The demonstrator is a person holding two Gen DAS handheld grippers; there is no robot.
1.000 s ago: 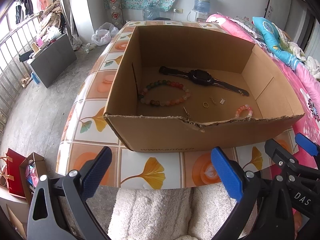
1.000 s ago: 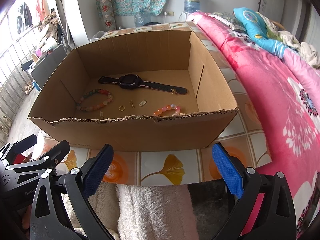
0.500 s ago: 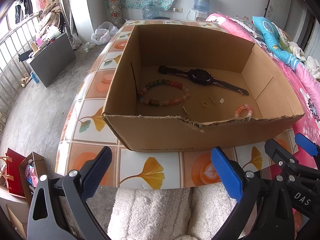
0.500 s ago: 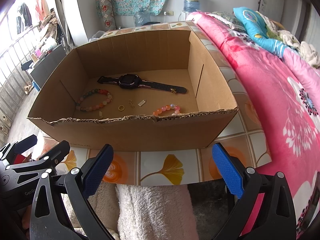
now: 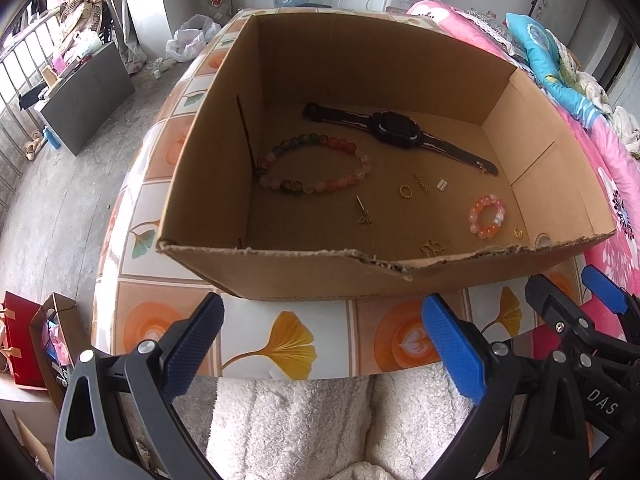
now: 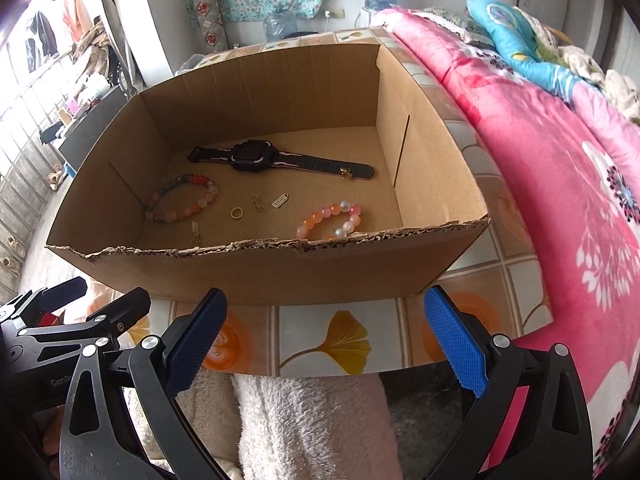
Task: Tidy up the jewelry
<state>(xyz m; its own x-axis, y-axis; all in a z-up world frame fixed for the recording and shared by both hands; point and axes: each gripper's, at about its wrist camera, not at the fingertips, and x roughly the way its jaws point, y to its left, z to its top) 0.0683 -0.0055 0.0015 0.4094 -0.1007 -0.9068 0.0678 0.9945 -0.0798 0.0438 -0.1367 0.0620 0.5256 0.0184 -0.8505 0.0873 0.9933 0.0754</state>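
Currently both grippers, left (image 5: 322,346) and right (image 6: 326,344), gape empty near box (image 6: 280,268) | risk: tiny ring (image 6: 237,212) slips wide pads, likely.

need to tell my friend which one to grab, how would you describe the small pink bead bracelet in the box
Look in the open cardboard box on the tiled table. On its floor, toward the right near the torn front edge, lies the small bracelet. It is a tight ring of pink, orange and white beads, much smaller than the multicoloured bead loop on the left.

Left gripper (image 5: 324,344) and right gripper (image 6: 326,338) gape empty.
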